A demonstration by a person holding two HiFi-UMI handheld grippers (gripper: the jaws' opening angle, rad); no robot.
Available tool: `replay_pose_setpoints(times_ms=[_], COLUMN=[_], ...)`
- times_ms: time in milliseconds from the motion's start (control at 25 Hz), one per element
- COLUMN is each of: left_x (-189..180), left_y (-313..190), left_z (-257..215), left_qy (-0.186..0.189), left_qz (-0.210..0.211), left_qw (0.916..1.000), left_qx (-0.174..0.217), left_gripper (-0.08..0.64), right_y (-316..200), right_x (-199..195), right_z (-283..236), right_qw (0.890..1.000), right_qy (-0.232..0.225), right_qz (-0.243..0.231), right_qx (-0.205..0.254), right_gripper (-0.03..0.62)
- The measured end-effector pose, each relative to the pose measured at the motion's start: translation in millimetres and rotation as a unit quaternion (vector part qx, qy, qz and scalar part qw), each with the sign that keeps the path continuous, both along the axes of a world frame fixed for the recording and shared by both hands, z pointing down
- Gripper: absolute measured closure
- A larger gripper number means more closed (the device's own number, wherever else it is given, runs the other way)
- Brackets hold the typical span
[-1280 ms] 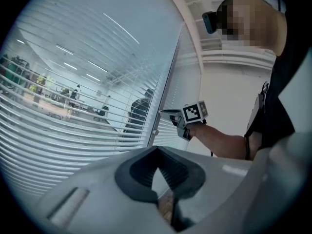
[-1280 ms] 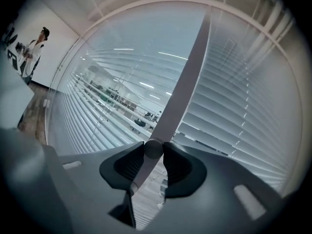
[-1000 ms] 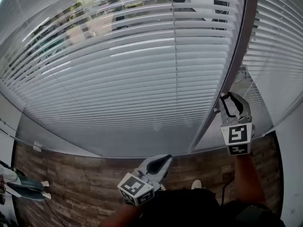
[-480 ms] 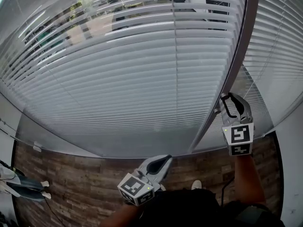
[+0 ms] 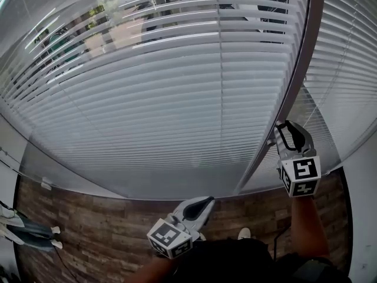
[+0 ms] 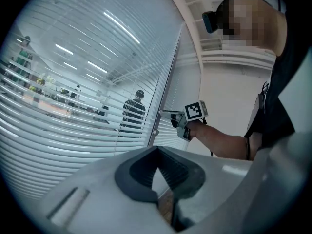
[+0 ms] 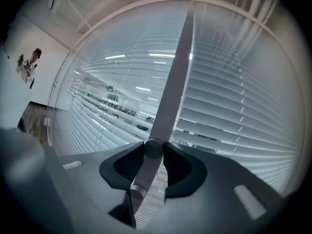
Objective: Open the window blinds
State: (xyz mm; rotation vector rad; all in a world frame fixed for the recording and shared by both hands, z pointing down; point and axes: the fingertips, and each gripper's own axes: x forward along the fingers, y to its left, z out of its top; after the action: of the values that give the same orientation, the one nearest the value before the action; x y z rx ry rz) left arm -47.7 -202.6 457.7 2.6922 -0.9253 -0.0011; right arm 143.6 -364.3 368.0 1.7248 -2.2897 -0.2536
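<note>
Showing the window blinds (image 5: 177, 99), slats mostly closed, beside a grey mullion (image 5: 297, 69). The right gripper (image 7: 154, 152) has its fingers clamped on a small round knob (image 7: 153, 147) on that mullion. The left gripper (image 5: 206, 201) hangs low, fingers together, empty. Risk: fingers may slip off the smooth knob when twisted. No containers visible.

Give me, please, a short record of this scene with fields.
blinds: lowered, room visible through upper slats
frame: upright post between two blinds
right hand-held gripper: shut on knob at the frame
left hand-held gripper: shut, empty, held low, clear of the blinds
</note>
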Motion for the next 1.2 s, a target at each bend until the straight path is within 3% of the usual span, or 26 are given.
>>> replay_pose_setpoints(times_ms=[160, 320, 680, 760, 880, 1040, 1200], left_x=[0, -1, -3, -4, -6, -6, -6], left_y=[-3, -2, 1, 2, 4, 5, 5], left_z=[-8, -6, -14, -13, -13, -16, -16], left_qy=[-0.001, 0.001, 0.001, 0.001, -0.001, 0.0, 0.002], left_qz=[-0.003, -0.002, -0.006, -0.007, -0.006, -0.007, -0.008], left_qw=[1.0, 1.0, 1.0, 1.0, 1.0, 1.0, 1.0], left_qx=[0.002, 0.003, 0.005, 0.003, 0.004, 0.003, 0.004], left_gripper=[0.56, 0.56, 0.56, 0.56, 0.56, 0.56, 0.56], right_y=[-2, -2, -1, 0, 1, 0, -2], right_x=[2, 3, 5, 6, 6, 8, 7], right_z=[-9, -7, -13, -13, -12, -18, -21], right_qw=[0.998, 0.987, 0.97, 0.958, 0.931, 0.903, 0.89], right_qy=[-0.066, -0.152, -0.238, -0.278, -0.354, -0.416, -0.44], right_qz=[-0.006, -0.019, -0.025, -0.031, -0.044, -0.055, -0.073], right_qx=[-0.022, -0.039, -0.052, -0.061, -0.083, -0.095, -0.095], right_gripper=[0.443, 0.442, 0.443, 0.443, 0.443, 0.445, 0.443])
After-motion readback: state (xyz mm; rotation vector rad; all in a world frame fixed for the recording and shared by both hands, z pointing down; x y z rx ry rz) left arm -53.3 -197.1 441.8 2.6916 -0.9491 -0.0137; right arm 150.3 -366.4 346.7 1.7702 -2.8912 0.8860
